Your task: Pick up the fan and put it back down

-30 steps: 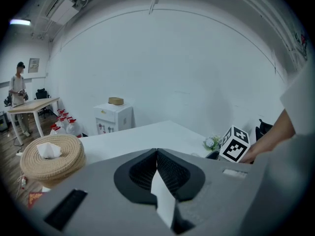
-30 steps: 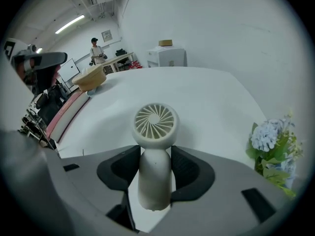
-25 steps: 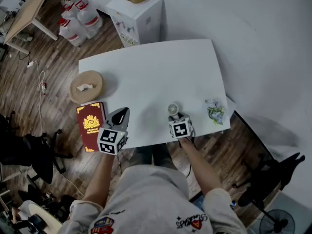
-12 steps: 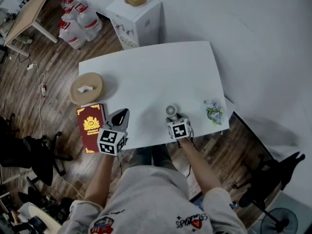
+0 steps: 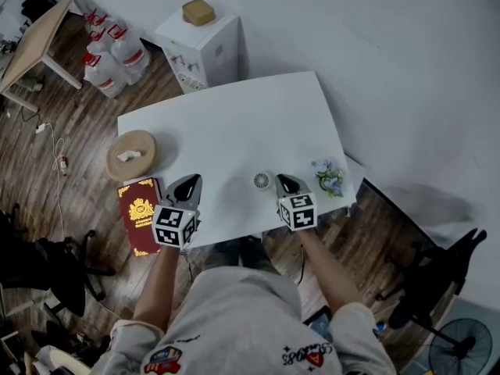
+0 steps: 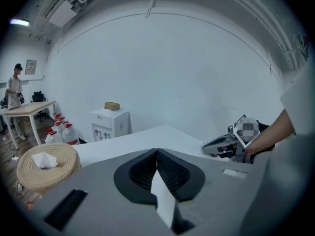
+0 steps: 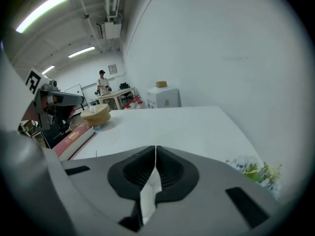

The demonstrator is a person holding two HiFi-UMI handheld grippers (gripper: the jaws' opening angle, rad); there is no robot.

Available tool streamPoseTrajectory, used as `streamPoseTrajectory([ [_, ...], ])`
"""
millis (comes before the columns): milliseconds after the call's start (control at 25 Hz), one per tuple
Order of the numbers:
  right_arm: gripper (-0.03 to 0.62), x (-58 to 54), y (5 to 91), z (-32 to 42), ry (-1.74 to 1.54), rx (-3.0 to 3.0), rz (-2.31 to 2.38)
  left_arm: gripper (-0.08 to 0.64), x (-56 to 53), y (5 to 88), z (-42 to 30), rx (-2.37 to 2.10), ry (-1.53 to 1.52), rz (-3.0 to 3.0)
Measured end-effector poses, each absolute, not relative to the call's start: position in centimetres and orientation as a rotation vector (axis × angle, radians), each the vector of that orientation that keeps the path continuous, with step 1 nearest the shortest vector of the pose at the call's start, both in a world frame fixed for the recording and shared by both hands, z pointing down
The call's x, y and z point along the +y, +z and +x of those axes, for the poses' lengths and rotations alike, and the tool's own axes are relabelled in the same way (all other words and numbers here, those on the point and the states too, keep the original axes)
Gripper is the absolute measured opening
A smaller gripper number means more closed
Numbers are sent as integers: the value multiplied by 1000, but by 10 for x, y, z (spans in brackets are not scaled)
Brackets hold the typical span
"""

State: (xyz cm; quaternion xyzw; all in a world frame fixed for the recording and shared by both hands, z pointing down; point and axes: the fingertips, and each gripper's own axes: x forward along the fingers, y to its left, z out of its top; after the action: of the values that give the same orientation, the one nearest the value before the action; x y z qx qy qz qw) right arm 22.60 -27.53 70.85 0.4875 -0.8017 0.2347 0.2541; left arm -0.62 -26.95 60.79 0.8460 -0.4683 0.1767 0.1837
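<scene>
The small white fan (image 5: 262, 180) stands on the white table (image 5: 234, 123) near its front edge, with nothing holding it. My right gripper (image 5: 283, 180) hovers just right of the fan, apart from it. Its jaws are closing and meet with nothing between them (image 7: 155, 148). The fan does not show in either gripper view. My left gripper (image 5: 190, 182) hangs over the table's front left part, shut and empty (image 6: 156, 151). In the left gripper view the right gripper (image 6: 231, 144) appears at the right.
A round woven basket (image 5: 130, 153) with a tissue sits at the table's left edge, a red book (image 5: 138, 216) in front of it. A small flower bunch (image 5: 328, 176) lies right of the right gripper. A white cabinet (image 5: 199, 41) and water bottles (image 5: 109, 49) stand beyond the table.
The right gripper was at the fan with its jaws apart; it has since risen and drawn off to the fan's right, jaws now together. The fan stays on the table. The left gripper barely moved.
</scene>
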Motion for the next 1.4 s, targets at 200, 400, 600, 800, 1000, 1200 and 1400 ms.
streamPoseTrajectory([
  [200, 5, -282, 664, 245, 571, -2223, 1433, 5, -277, 589, 7, -1304, 482, 2432],
  [400, 5, -288, 610, 255, 401, -2287, 1525, 5, -285, 568, 17, -1305, 461, 2503],
  [600, 5, -291, 547, 256, 232, -2376, 1587, 5, -292, 535, 21, -1321, 412, 2570],
  [800, 5, -286, 502, 257, 179, -2434, 1649, 5, -295, 505, 22, -1334, 347, 2618],
  [1000, 3, -276, 475, 258, 136, -2457, 1688, 5, -297, 489, 25, -1328, 313, 2645],
  [1200, 3, -269, 469, 259, 130, -2464, 1710, 5, -294, 489, 24, -1322, 309, 2642],
  [1400, 0, -266, 470, 261, 139, -2452, 1723, 5, -292, 493, 25, -1313, 312, 2638],
])
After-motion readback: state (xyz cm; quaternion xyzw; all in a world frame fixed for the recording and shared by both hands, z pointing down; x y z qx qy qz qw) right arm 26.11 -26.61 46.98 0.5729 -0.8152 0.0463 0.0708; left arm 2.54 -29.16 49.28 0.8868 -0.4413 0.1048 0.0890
